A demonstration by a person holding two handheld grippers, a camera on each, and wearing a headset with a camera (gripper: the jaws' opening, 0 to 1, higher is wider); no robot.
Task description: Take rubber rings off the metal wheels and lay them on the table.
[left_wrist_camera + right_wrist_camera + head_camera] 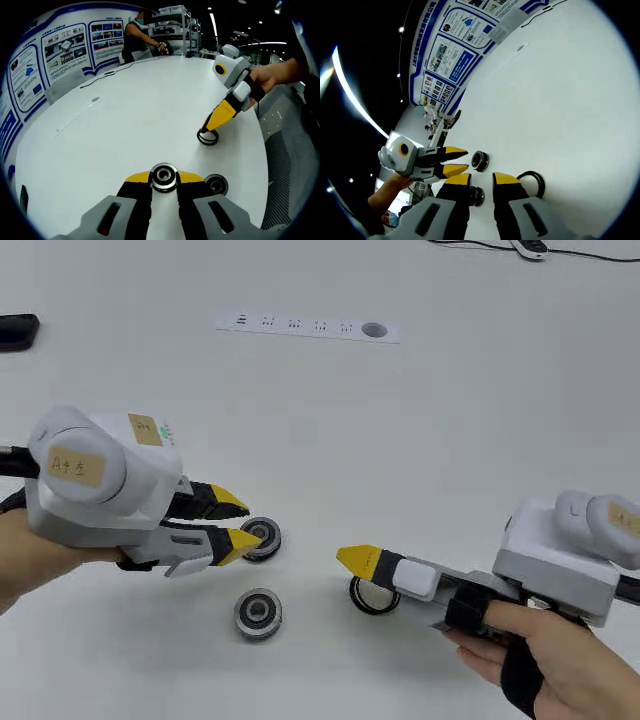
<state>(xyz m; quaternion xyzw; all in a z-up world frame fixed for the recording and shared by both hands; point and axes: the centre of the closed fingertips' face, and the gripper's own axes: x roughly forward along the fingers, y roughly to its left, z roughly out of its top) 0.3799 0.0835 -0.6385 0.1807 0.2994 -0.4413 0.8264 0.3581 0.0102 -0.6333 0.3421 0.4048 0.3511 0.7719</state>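
One ring off, two wheels waiting on the table

We see the left tongs (238, 522) part open, tips just short of a wheel (262, 537). The right tongs (482, 177) stand narrow and empty beside a loose ring (372, 595) lying on the table (430, 460), and a second wheel (258, 613) sits near. We judge the wheels hard, heavy and slick, the rings soft and stretchy, so pinch the black outer band. We cannot read the handwritten tan label (76, 467).
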